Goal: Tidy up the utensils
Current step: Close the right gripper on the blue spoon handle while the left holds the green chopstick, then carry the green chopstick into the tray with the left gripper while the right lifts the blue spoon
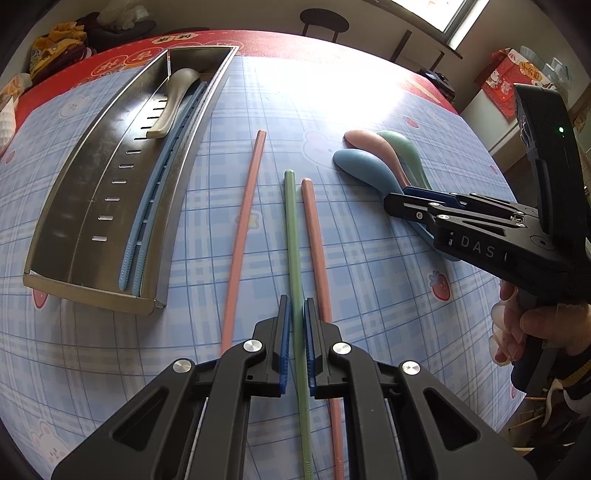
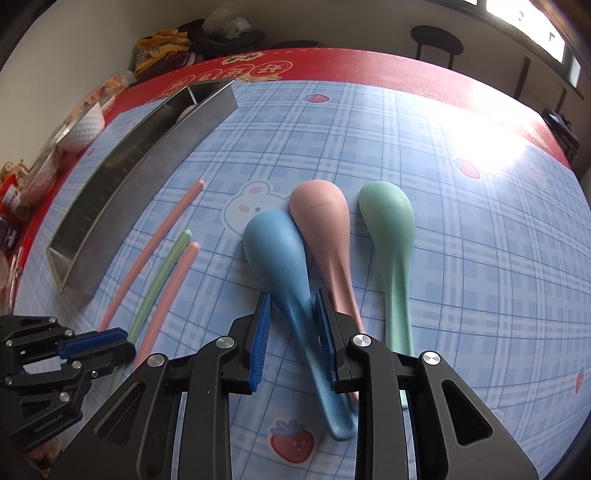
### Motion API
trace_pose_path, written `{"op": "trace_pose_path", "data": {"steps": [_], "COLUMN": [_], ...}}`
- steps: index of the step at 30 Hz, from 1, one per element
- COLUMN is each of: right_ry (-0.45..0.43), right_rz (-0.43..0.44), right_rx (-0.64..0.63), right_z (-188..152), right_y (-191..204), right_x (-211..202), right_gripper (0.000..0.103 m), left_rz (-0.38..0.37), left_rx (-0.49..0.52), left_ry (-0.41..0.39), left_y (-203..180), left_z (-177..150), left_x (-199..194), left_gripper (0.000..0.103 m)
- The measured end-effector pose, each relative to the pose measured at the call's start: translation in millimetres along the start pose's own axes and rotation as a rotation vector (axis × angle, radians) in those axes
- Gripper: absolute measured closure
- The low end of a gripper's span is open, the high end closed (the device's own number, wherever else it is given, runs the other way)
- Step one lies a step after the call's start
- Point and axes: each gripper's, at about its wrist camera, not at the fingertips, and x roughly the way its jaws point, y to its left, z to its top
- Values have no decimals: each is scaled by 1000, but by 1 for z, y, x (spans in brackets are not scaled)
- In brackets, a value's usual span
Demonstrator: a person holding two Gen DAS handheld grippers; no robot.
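Observation:
A steel utensil tray (image 1: 70,192) lies at the left, holding a grey spoon (image 1: 177,99) and blue chopsticks (image 1: 147,206). A green chopstick (image 1: 293,229) lies on the cloth between two pink chopsticks (image 1: 243,214). My left gripper (image 1: 295,332) straddles the green chopstick, its pads close on both sides with a small gap. Blue (image 2: 280,254), pink (image 2: 325,225) and green (image 2: 391,229) spoons lie side by side, bowls down. My right gripper (image 2: 293,332) straddles the blue spoon's handle, jaws partly open, one pad touching it. The spoon rests on the table.
The table carries a blue plaid cloth (image 2: 461,295) with a red border. A white bowl (image 2: 83,125) and packets sit at the far left edge beyond the tray (image 2: 147,155). A black stool (image 1: 323,22) stands behind the table.

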Motion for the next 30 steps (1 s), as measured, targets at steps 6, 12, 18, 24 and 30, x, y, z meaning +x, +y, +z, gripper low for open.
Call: {"op": "trace_pose_path", "data": {"steps": [6,12,18,24,30], "right_ry": [-4,-28,-43,-47,-54], "right_rz": [-23,-18,0,6,24], "right_rx": [-26,10,24,1,21], "right_z": [-8,-28,-53,-65,-68], "right_y": [2,2,5,9,6], "right_x": [-4,-13,-25,-30,-31], "right_gripper": [85,86,86,86,86], "left_rz": [5,6,13,28,53], "left_rx": [5,12,22,41,68], "left_ry": [2,7,9,12,11], "left_y": [-1,-2,-4,-7,-12], "left_z": [2,4,5,6,6], "left_x": [1,1,3,4,7], "left_gripper": [94,94,94,94,94]}}
